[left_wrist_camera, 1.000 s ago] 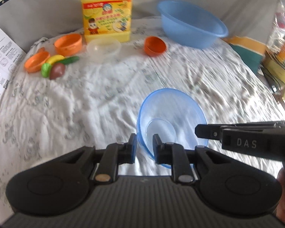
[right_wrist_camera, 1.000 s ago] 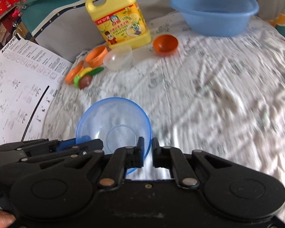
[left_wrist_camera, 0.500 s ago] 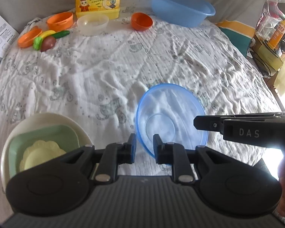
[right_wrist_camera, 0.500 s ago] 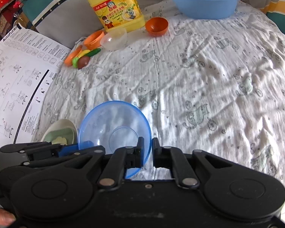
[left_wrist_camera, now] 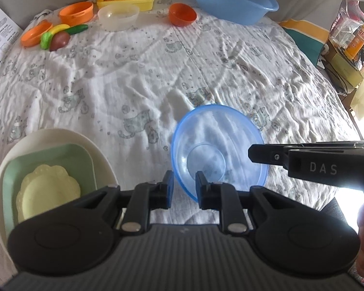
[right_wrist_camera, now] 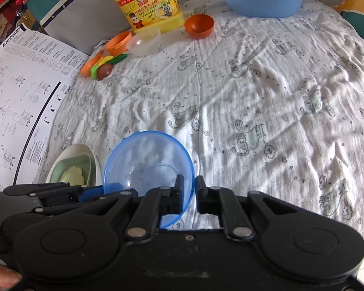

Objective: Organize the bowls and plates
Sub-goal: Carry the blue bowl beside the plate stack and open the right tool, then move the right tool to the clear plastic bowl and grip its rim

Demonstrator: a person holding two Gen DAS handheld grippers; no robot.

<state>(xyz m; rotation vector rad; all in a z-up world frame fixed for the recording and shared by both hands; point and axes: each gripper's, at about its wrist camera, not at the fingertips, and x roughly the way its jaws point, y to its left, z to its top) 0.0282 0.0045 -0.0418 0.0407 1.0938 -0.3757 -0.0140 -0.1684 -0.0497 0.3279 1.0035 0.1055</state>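
Blue bowl (left_wrist_camera: 219, 145) sits on the bed's white cloth (left_wrist_camera: 157, 72), beside the stacked plates (left_wrist_camera: 48, 169). My left tongs (left_wrist_camera: 184, 189) grip its near rim. My right tongs (right_wrist_camera: 189, 194), jaws opening, hold the opposite rim.

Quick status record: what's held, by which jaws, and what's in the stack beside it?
held item: blue bowl, tilted
left gripper: jaws shut on the bowl's near rim
right gripper: jaws opening, bowl rim between them
stack: yellow scalloped plate in green square dish in cream plate, left of the bowl
far edge, unsorted: orange bowl, clear bowl
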